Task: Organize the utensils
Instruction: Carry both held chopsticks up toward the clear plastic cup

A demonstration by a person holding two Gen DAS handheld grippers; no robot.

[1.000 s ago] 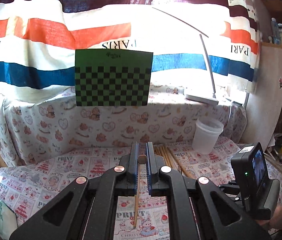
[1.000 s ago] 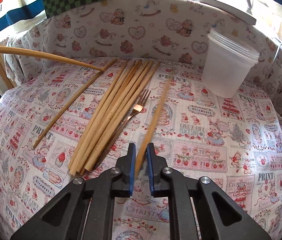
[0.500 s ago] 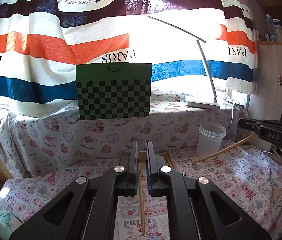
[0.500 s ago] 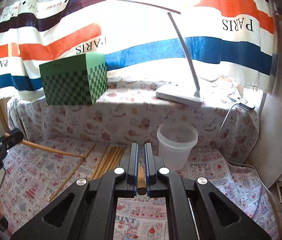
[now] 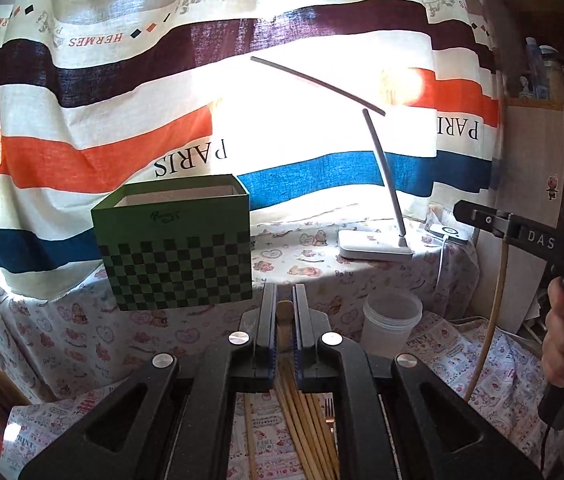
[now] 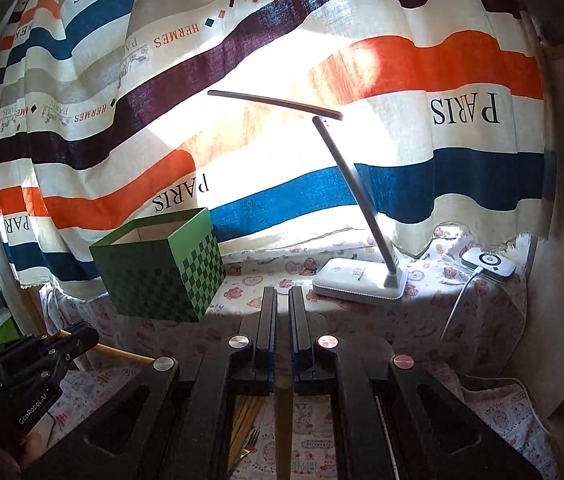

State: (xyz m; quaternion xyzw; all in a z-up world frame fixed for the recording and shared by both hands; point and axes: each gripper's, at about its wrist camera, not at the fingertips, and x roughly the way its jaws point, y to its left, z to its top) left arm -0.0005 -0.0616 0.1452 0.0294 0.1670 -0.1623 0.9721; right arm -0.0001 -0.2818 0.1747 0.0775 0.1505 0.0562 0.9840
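Both grippers are up off the counter (image 5: pixel 494 376), each clamped on one chopstick. Left gripper (image 5: pixel 283 316) pinches its chopstick (image 5: pixel 283 312) near the top end; right gripper (image 6: pixel 282 320) has its chopstick (image 6: pixel 283 420) hanging below the jaws, likely ready to drop into the plastic cup (image 5: pixel 392 320). Remaining chopsticks (image 5: pixel 306 432) and a fork (image 6: pixel 251 442) lie below.

My striped curtain (image 5: pixel 82 120) carries "HERMES" and "PARIS", printed mirrored. The patterned cloth (image 5: pixel 442 344) over my surface reads "PRINT". My right gripper (image 5: pixel 482 220), seen from the left, bears "DAS"; my left gripper (image 6: pixel 78 338), seen from the right, bears "GenRobot.AI". The script on the green box (image 5: pixel 174 248) is too small to read.
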